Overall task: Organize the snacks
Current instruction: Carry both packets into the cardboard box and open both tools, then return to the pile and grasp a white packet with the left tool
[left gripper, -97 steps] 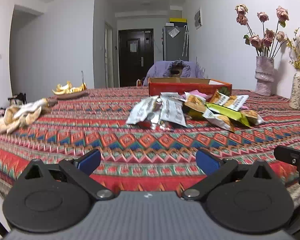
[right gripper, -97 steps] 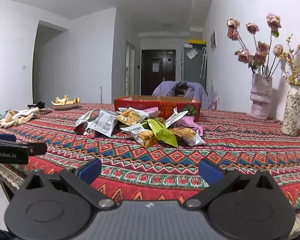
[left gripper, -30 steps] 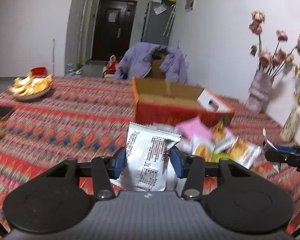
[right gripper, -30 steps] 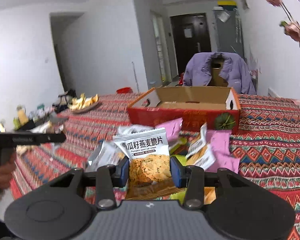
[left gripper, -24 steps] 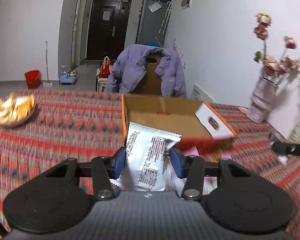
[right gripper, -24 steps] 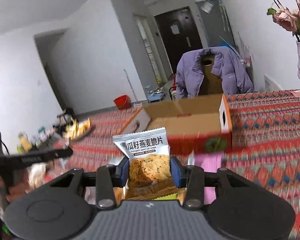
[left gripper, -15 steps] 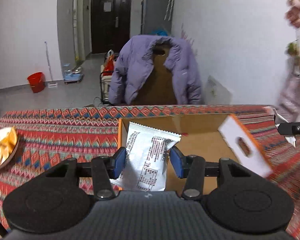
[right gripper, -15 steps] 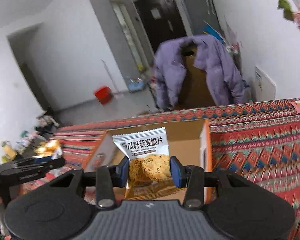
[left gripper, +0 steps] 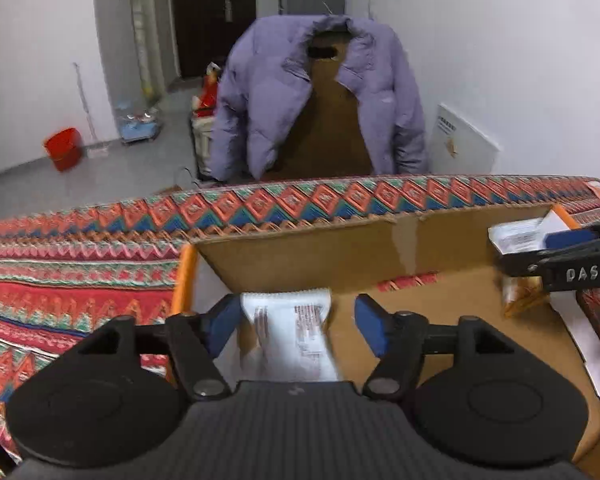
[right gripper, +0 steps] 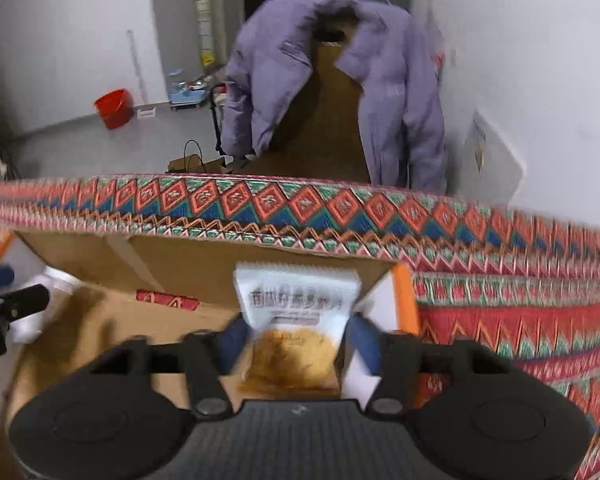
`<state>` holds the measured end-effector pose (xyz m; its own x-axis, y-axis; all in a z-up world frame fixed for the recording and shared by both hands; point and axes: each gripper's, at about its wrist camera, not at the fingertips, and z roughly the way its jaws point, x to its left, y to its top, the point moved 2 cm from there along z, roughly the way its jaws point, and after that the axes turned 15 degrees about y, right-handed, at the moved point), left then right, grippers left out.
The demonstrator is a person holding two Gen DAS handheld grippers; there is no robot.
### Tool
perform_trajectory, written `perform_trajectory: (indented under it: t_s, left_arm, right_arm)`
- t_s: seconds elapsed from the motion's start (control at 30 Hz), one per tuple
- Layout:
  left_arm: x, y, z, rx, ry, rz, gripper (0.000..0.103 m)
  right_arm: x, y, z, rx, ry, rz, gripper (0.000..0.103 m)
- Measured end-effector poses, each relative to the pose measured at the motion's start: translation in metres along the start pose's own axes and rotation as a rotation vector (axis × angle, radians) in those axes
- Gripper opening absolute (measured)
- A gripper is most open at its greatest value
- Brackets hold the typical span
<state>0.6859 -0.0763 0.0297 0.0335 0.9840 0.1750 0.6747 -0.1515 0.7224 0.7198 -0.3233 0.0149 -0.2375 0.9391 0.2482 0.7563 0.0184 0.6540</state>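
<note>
Now both grippers (tilted down) above box (left gripper: 440, 304)

Home: patterned tablecloth (left gripper: 80, 264), purple jacket (left gripper: 320, 96) on chair, entry door (left gripper: 212, 12).

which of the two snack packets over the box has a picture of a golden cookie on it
The packet between the right gripper fingers: white top with dark lettering above a golden cookie. The left gripper's packet is silver-white with only small print.

Both wrist views close above cardboard box (left gripper: 340, 248).
</note>
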Motion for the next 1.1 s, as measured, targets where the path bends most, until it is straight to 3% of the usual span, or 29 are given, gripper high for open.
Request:
perform_trajectory:
  t_s: [0.13, 0.23, 0.33, 0.5, 0.7, 0.87, 0.97, 1.1]
  left_arm:
    - [0.004, 0.002, -0.004, -0.043, -0.015, -0.023, 0.073]
    - [0.005, 0.005, -0.001, -0.025, -0.068, -0.007, 0.077]
    - [0.008, 0.006, -0.012, -0.015, -0.038, -0.008, 0.079]
    - [0.025, 0.016, -0.064, -0.046, -0.041, -0.051, 0.083]
    - [0.051, 0.015, -0.155, -0.085, -0.04, -0.084, 0.095]
    - [0.066, -0.013, -0.229, -0.167, -0.028, -0.073, 0.102]
    - [0.073, -0.044, -0.27, -0.223, -0.017, -0.073, 0.103]
    - [0.081, -0.092, -0.309, -0.237, -0.016, -0.086, 0.103]
  right_arm:
    - [0.007, -0.01, -0.007, -0.02, -0.001, 0.01, 0.078]
    - [0.002, -0.009, -0.015, -0.022, 0.033, 0.054, 0.079]
    - [0.001, -0.006, -0.032, -0.03, 0.065, 0.098, 0.081]
    - [0.018, -0.003, -0.084, -0.069, 0.081, 0.091, 0.082]
    - [0.056, -0.019, -0.165, -0.086, 0.064, 0.006, 0.091]
    - [0.077, -0.049, -0.229, -0.145, 0.026, -0.057, 0.096]
    - [0.089, -0.081, -0.266, -0.183, 0.023, -0.068, 0.099]
    - [0.111, -0.132, -0.308, -0.256, 0.01, -0.128, 0.1]
